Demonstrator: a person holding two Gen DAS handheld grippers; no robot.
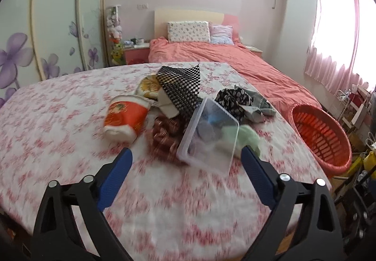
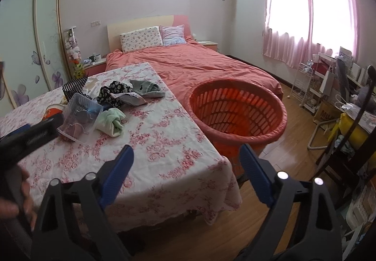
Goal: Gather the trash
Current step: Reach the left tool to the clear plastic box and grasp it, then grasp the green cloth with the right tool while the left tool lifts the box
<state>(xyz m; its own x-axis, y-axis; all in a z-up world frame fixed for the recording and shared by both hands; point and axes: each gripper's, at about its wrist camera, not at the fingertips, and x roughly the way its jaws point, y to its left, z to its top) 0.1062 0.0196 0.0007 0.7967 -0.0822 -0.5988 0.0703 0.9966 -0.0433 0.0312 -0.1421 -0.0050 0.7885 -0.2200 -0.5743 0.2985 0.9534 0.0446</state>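
Observation:
On the floral-clothed table (image 1: 58,143) lies a pile: an orange paper cup (image 1: 125,117) on its side, a clear plastic container (image 1: 209,134), a black mesh piece (image 1: 181,84), a brown patterned wrapper (image 1: 164,136), a green cloth (image 1: 249,136) and dark and grey cloths (image 1: 244,101). My left gripper (image 1: 185,155) is open and empty, just in front of the clear container. My right gripper (image 2: 185,153) is open and empty over the table's right corner (image 2: 211,155), near the orange basket (image 2: 237,110). The left gripper's body (image 2: 30,136) shows in the right wrist view.
The orange basket (image 1: 322,136) stands on the wood floor right of the table. A bed with a coral cover (image 2: 188,66) lies behind. Shelves and clutter (image 2: 329,87) fill the right side; a wardrobe (image 1: 47,26) stands left.

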